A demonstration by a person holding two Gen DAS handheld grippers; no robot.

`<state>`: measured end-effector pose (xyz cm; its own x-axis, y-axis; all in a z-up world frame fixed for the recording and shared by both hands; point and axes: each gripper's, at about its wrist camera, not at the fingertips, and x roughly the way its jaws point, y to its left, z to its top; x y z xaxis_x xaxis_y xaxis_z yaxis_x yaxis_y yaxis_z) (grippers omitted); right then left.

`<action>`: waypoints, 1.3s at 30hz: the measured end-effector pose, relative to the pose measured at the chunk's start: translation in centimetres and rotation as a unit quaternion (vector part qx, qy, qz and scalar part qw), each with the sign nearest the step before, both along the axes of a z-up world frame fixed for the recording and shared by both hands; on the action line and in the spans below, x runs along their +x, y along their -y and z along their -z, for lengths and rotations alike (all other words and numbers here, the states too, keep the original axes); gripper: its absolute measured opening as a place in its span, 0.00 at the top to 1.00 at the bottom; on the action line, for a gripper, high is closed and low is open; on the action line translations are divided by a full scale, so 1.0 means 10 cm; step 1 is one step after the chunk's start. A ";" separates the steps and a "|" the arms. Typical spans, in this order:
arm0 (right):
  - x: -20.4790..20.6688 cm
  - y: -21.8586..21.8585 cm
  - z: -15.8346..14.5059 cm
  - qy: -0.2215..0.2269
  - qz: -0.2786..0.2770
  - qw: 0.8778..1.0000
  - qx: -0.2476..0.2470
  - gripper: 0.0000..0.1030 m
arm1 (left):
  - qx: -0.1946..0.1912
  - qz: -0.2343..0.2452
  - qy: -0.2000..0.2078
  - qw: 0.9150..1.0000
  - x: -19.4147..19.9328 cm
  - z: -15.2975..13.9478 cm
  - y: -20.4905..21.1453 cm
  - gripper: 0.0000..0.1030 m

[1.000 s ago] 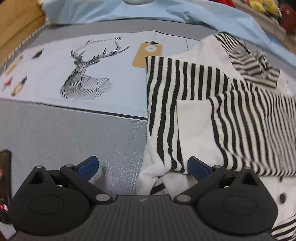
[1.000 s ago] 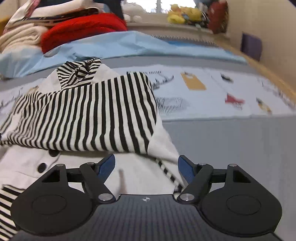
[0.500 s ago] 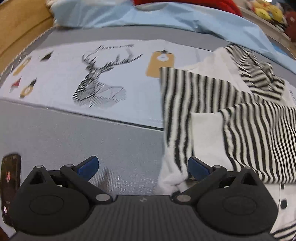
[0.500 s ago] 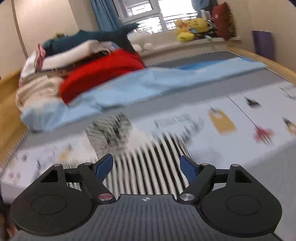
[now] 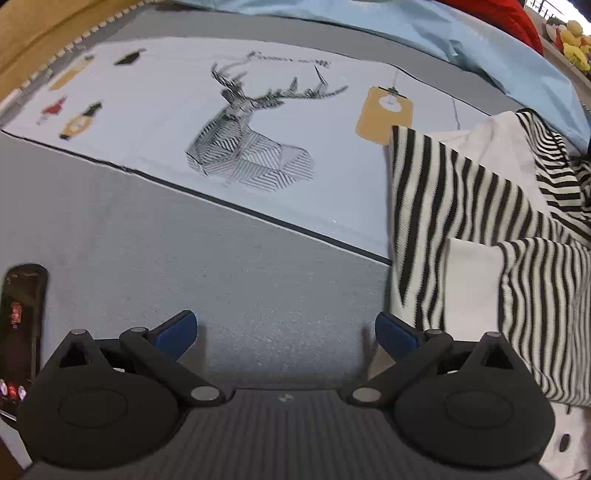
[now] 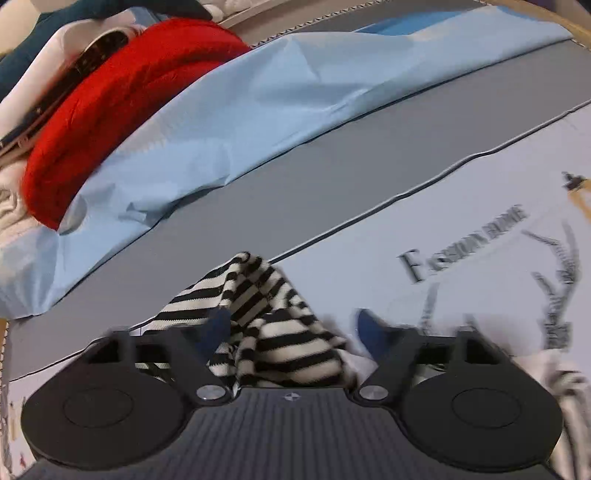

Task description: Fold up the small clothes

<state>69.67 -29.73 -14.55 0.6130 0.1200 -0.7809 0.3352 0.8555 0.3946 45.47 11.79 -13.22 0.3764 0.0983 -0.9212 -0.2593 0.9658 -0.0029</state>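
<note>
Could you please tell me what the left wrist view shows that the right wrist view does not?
Only the left wrist view shows the phone and the deer print. Only the right wrist view shows the "Fashion home" lettering and the white clothes beside the red garment. Both show the striped garment, the blue cloth and an open claw.

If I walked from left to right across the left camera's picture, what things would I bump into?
Phone → deer picture → orange tag picture → striped top.
</note>
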 end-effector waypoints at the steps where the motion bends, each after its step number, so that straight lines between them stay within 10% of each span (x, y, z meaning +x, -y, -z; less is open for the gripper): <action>1: 0.02 -0.09 0.02 0.000 -0.029 1.000 -0.011 0.90 | -0.010 0.001 -0.005 1.000 0.00 0.02 0.00 0.00; 4: -0.25 -0.38 -0.22 0.085 -0.100 0.987 -0.095 0.91 | -0.019 0.003 -0.005 1.000 -0.01 0.01 0.01 0.00; 9: -1.38 -0.67 -0.64 0.187 -0.289 0.925 -0.160 0.91 | -0.029 -0.002 0.010 1.000 -0.06 -0.06 0.02 0.00; 15: -2.51 -0.82 -0.44 0.088 -0.473 0.859 -0.174 0.76 | -0.054 -0.003 0.003 0.999 -0.08 -0.06 0.06 0.00; 18: -2.48 -0.69 -0.75 0.154 -0.408 0.879 -0.194 0.47 | -0.053 0.000 0.006 0.999 -0.10 -0.07 0.08 0.00; 22: -1.80 -0.44 -1.04 0.168 -0.257 0.926 -0.220 0.45 | -0.045 -0.008 0.008 0.999 -0.09 -0.07 0.01 0.00; 25: -1.20 -0.41 -0.83 0.097 -0.235 0.925 -0.282 0.45 | -0.059 -0.020 0.007 0.998 -0.09 -0.07 -0.09 0.00; 34: -0.57 -0.51 0.00 -0.023 -0.265 0.939 -0.218 0.29 | -0.089 -0.022 -0.002 0.996 -0.10 -0.05 -0.13 0.00; 36: -0.52 -0.67 0.13 -0.035 -0.286 0.934 -0.213 0.39 | -0.088 -0.020 -0.002 0.996 -0.09 -0.05 -0.11 0.00; 38: -0.48 -0.72 0.15 -0.041 -0.309 0.928 -0.204 0.96 | -0.087 -0.021 -0.002 0.996 -0.09 -0.04 -0.10 0.00; 39: -0.47 -0.73 0.11 -0.044 -0.311 0.926 -0.209 0.94 | -0.089 -0.022 -0.003 0.996 -0.09 -0.04 -0.10 0.00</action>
<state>65.01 -22.39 -15.68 0.4582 0.1043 -0.8827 -0.2579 0.9660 -0.0198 44.57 12.79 -12.82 0.3698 -0.0500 -0.9278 -0.3011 0.9382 -0.1706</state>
